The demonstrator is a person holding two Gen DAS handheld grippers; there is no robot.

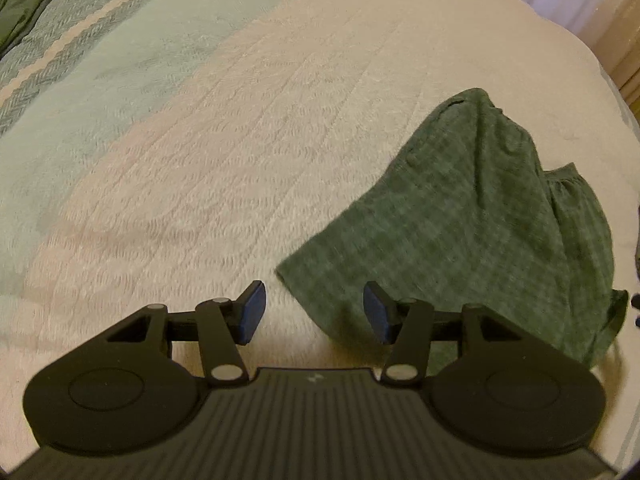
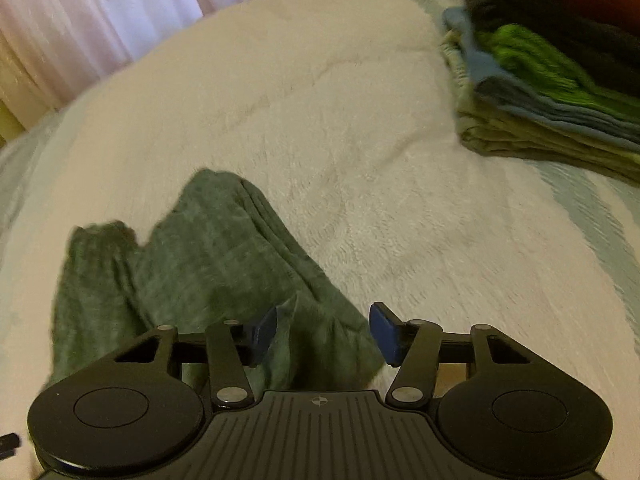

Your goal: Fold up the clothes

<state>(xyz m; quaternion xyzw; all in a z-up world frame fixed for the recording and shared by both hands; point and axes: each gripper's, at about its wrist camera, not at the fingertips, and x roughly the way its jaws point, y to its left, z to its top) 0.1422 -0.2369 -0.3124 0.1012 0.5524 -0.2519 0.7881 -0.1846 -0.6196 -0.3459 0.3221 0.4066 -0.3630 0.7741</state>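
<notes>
A dark green checked garment (image 1: pixel 460 220) lies crumpled on the cream bedspread (image 1: pixel 240 140). In the left wrist view one of its corners reaches in between the blue pads. My left gripper (image 1: pixel 314 310) hovers over that corner with its jaws apart, and the pads do not press the cloth. In the right wrist view the same garment (image 2: pixel 200 260) spreads to the left. A fold of it sits between the pads of my right gripper (image 2: pixel 324 334), whose jaws also stand apart. Nothing is pinched in either one.
A stack of folded clothes (image 2: pixel 540 100) in olive, blue and bright green rests on the bed at the right. Pale curtains (image 2: pixel 100 12) hang beyond the bed's far edge. Another dark green piece (image 1: pixel 20 8) lies at the far left on the pale green patterned cover (image 1: pixel 120 40).
</notes>
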